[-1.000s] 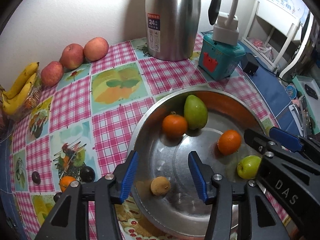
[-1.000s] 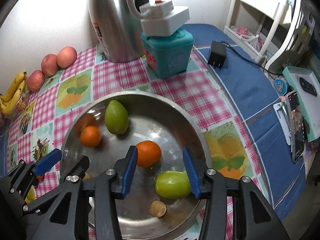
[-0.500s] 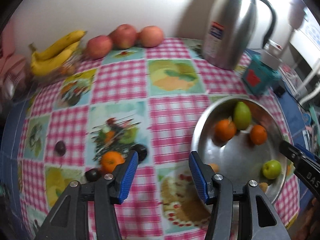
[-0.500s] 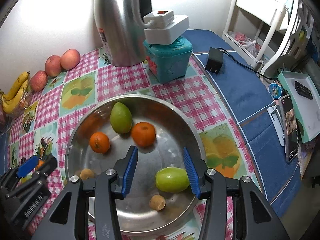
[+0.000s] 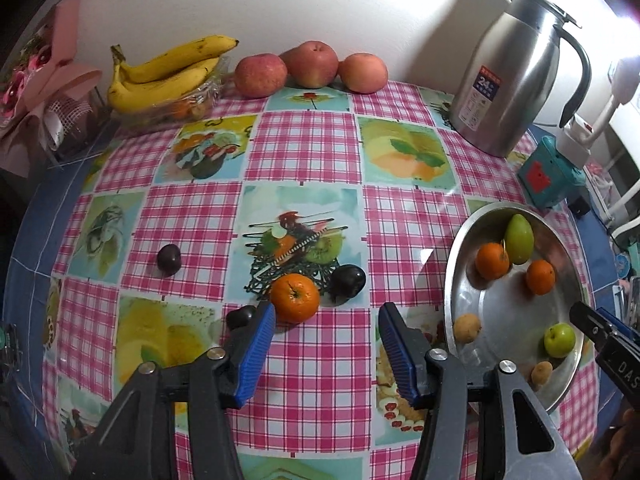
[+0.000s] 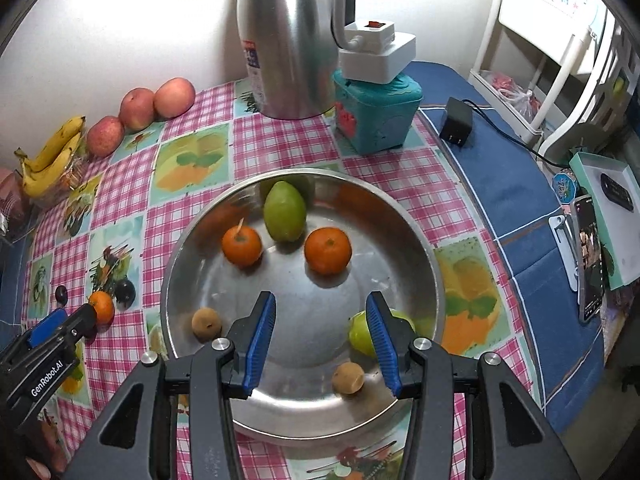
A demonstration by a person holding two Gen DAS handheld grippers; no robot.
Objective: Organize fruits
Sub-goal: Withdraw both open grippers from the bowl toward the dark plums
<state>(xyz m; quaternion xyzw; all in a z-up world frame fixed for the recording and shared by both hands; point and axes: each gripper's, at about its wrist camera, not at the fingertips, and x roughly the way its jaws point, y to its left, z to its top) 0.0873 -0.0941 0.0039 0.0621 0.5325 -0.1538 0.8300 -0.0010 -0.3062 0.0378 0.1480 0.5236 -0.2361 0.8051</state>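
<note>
A steel bowl [image 6: 424, 264] [image 5: 452, 264] holds a green mango [image 6: 285, 212], two oranges [image 6: 242, 245] [image 6: 328, 250], a green apple [image 6: 360, 338] and two small brown fruits [image 6: 206, 323] [image 6: 348, 378]. My right gripper [image 6: 322, 340] is open and empty above the bowl's near side. My left gripper [image 5: 326, 344] is open and empty over the tablecloth, just short of a loose orange [image 5: 295, 298]. Dark plums lie beside that orange [image 5: 349, 278], at the left fingertip [image 5: 240, 316] and farther left [image 5: 168, 258].
Bananas [image 5: 168, 76] on a clear tray and three apples [image 5: 310, 65] lie along the back wall. A steel thermos [image 5: 516, 80], a teal box [image 6: 376, 116] with a white power strip on it, and a black adapter [image 6: 456, 122] stand behind the bowl.
My left gripper has swung left, out of the bowl and over to the loose orange on the tablecloth. My right gripper has drawn back a little over the bowl. Both stayed open.
</note>
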